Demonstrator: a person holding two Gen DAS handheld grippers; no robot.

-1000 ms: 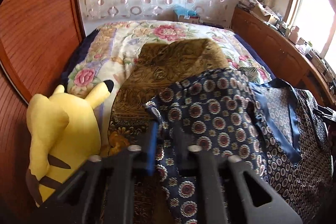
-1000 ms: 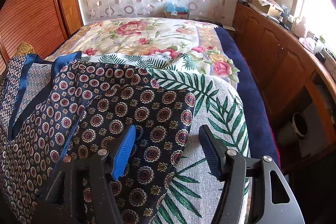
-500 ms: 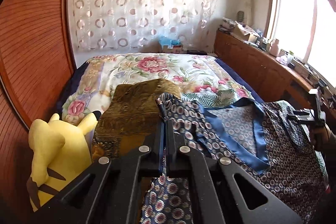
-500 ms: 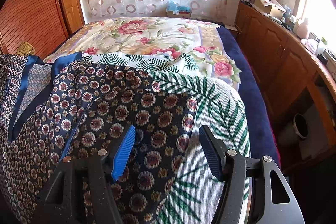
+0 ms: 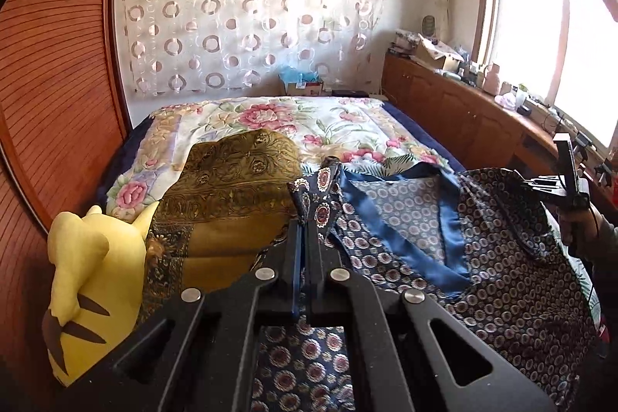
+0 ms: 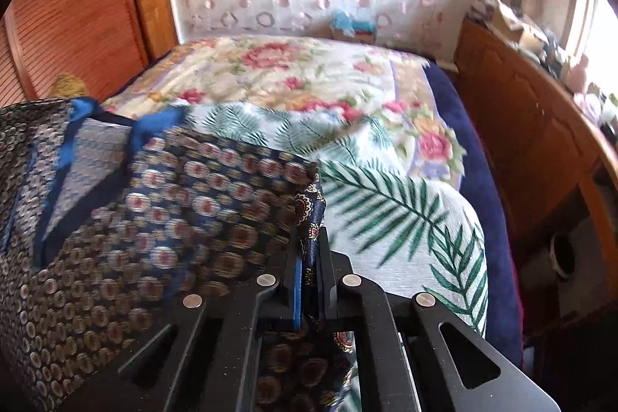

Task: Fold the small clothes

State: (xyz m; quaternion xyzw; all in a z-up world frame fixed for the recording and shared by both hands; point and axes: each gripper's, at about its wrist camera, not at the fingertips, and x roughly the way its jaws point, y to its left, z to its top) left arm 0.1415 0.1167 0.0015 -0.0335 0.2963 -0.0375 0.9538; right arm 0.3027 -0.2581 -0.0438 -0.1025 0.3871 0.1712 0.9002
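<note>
Your left tongs (image 5: 305,238) were fully closed, their jaws pinching one edge of the navy patterned garment (image 5: 502,277), with a bunched corner of cloth standing up just past the tips. Your right tongs (image 6: 309,250) had just been closing and were pressed together on another corner of the same garment (image 6: 174,211), a fold of medallion-print fabric caught between the blue pad and the black one. In the left wrist view the right tongs (image 5: 566,180) showed at the far right edge, held in your hand (image 5: 579,222), with the garment stretched between the two grips.

The garment lay spread over the near end of the bed (image 5: 270,118), its blue satin-trimmed neckline (image 5: 448,219) open towards the camera and showing a paler printed lining. It rested partly on an olive-gold patterned cloth (image 5: 231,188) on its left and on a white fabric with green palm leaves (image 6: 405,211) on its right. A yellow plush toy (image 5: 89,280) sat at the bed's left edge, against the gold cloth. Beyond lay a floral quilt (image 6: 289,72).

A small box (image 5: 303,87) stood at the head of the bed, but any print on it was too small to read, and no other writing or brand could be made out.
</note>
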